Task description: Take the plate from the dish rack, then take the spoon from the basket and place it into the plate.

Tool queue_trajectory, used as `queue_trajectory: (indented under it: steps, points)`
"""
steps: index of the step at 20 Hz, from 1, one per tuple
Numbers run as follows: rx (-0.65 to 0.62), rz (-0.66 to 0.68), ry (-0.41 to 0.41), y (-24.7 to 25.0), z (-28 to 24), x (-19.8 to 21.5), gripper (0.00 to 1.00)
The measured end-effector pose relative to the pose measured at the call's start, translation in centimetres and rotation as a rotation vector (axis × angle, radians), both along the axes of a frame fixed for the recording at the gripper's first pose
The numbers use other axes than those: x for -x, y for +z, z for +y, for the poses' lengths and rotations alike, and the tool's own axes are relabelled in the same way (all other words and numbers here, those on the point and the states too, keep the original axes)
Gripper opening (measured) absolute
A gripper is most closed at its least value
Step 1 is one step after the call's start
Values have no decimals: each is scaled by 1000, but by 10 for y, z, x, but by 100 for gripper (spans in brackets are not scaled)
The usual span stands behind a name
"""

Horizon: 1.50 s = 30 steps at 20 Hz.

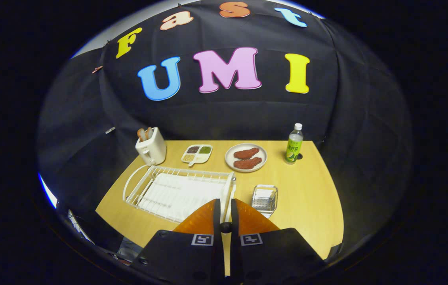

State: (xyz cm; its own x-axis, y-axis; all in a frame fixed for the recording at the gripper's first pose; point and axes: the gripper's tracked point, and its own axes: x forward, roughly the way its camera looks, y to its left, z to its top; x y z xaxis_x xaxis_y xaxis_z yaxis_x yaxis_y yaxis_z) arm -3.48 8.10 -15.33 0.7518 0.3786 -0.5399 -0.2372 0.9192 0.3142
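Gripper (225,209) fingers stand nearly together, with only a narrow slit between them, and nothing is held or pressed between them; they hang above the near part of the tabletop (311,198), touching no object. Just ahead of the fingertips, slightly left, lies the white wire dish rack (176,190), its long axis running across the tabletop from left to right, with a curved wire loop at its left end. No plate can be made out standing in the rack; its slots appear bare over a white drip tray. Just ahead of the fingers on the right sits a small metal mesh basket (264,198); something pale lies inside, but whether that is the spoon cannot be told, and so its pointing direction cannot be told either. Beyond the rack and basket, a round pale plate (229,158) carries two reddish-brown meat pieces (246,157), lying side by side with their long axes roughly left to right. Left of that plate is a small white divided tray (197,154) with four compartments of dark, green and pale contents. At the far left corner stands a white toaster (151,148) with toast slices upright in its slots. At the far right stands an upright bottle (294,144) with white cap and green label; its print is too small to read. Square black-and-white markers sit on the gripper body.
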Motion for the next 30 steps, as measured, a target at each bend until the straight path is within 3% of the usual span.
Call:
queue_trajectory:
  steps: [5, 12, 22, 30]
  points:
    - [-69, 65, 137, -32, 84, 46, 10]
    - [-97, -7, 266, -72, 171, 44, 10]
    - [-28, -49, 322, -102, 170, 57, 10]
    - [8, 35, 361, -137, 162, 85, 14]
